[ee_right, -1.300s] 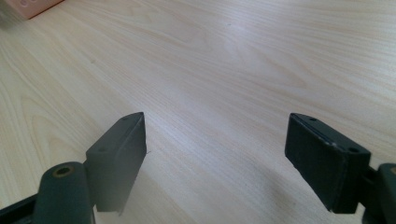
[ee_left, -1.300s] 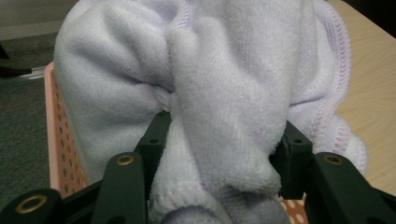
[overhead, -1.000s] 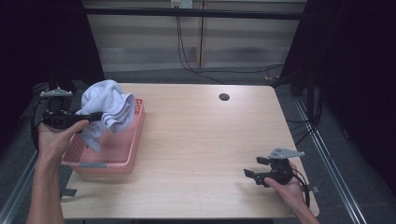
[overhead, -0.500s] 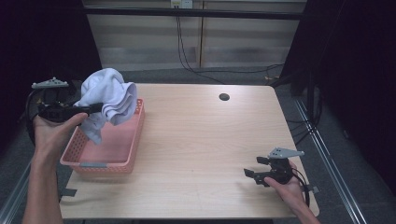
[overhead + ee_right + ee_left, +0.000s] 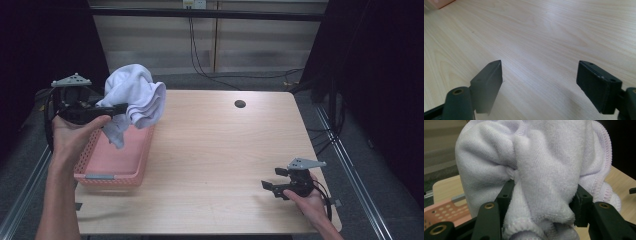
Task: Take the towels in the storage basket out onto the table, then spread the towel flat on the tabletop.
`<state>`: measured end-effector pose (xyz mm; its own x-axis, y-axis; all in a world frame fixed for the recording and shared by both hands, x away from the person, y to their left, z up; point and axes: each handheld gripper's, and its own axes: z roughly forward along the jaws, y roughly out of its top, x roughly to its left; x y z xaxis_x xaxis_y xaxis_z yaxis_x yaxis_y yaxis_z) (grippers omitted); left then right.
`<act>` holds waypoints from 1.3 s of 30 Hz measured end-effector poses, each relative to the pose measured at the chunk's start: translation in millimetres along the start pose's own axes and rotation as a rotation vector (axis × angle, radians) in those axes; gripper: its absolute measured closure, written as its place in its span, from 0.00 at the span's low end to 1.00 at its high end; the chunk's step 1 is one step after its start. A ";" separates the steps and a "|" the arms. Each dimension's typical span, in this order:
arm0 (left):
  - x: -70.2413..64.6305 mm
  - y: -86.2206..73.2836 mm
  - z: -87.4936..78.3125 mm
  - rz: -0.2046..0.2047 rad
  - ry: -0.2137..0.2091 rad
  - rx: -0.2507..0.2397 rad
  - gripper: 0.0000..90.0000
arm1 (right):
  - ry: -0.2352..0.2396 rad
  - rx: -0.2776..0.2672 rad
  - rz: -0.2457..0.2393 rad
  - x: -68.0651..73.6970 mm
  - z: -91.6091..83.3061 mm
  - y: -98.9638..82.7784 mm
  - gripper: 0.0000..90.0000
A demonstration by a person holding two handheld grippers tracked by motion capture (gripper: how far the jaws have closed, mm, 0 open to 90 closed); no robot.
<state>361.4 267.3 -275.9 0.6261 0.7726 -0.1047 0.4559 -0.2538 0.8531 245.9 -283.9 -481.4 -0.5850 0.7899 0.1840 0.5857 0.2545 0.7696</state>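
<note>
A person's left gripper (image 5: pixel 120 108) clamps a bunched white towel (image 5: pixel 134 98) and holds it in the air above the far end of a pink perforated basket (image 5: pixel 112 162), which sits at the left edge of a light wooden table (image 5: pixel 210 150). Seen from the left gripper view, the thick cloth (image 5: pixel 544 170) bulges between both black jaws and spills over them on each side, one stitched hem hanging at the right. Across the table, near its front right corner, the right gripper (image 5: pixel 270 187) rests low in the other hand, its jaws standing wide apart over bare wood (image 5: pixel 544 37) with nothing between them.
</note>
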 end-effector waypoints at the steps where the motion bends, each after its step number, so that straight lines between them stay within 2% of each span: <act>1: -1.7 1.5 2.3 0.010 -0.007 0.000 0.53 | 0.005 0.001 -0.005 0.1 -0.4 -0.2 0.25; 3: -5.8 4.2 7.6 0.003 -0.016 0.000 0.53 | 0.005 0.002 -0.003 1.3 -0.8 -0.5 0.24; 9: -21.3 13.4 21.3 0.040 -0.064 0.002 0.53 | 0.006 0.000 -0.003 0.1 -1.2 -0.1 0.24; 11: -26.5 17.7 26.9 0.039 -0.080 -0.004 0.53 | 0.004 0.000 -0.004 -0.5 -1.2 -0.1 0.24; 14: -34.6 23.9 36.8 0.056 -0.095 0.010 0.53 | 0.004 -0.003 0.002 -0.6 -1.5 0.2 0.24; 20: -57.2 27.6 56.3 0.080 -0.145 0.024 0.53 | 0.001 -0.003 -0.001 -0.2 -1.4 0.4 0.24; 29: -88.3 10.8 86.9 0.085 -0.198 0.079 0.52 | 0.004 -0.010 0.000 -1.8 -3.9 0.4 0.24; 32: -99.0 2.6 98.6 0.098 -0.223 0.099 0.51 | 0.006 -0.009 -0.003 -2.0 -3.1 0.3 0.24; 34: -106.8 -4.2 107.7 0.111 -0.234 0.124 0.51 | 0.007 -0.009 -0.001 -1.8 -3.4 0.5 0.24; 36: -114.0 -12.6 117.6 0.111 -0.264 0.145 0.51 | 0.005 -0.009 0.000 -1.9 -3.5 0.6 0.24; 39: -126.4 -26.9 132.1 0.136 -0.276 0.191 0.50 | 0.003 -0.009 0.000 -2.7 -3.2 0.8 0.24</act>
<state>353.5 99.5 -353.2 0.8245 0.5448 -0.1528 0.4502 -0.4680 0.7604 246.1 -287.6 -479.4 -0.5867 0.7881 0.1862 0.5806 0.2491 0.7752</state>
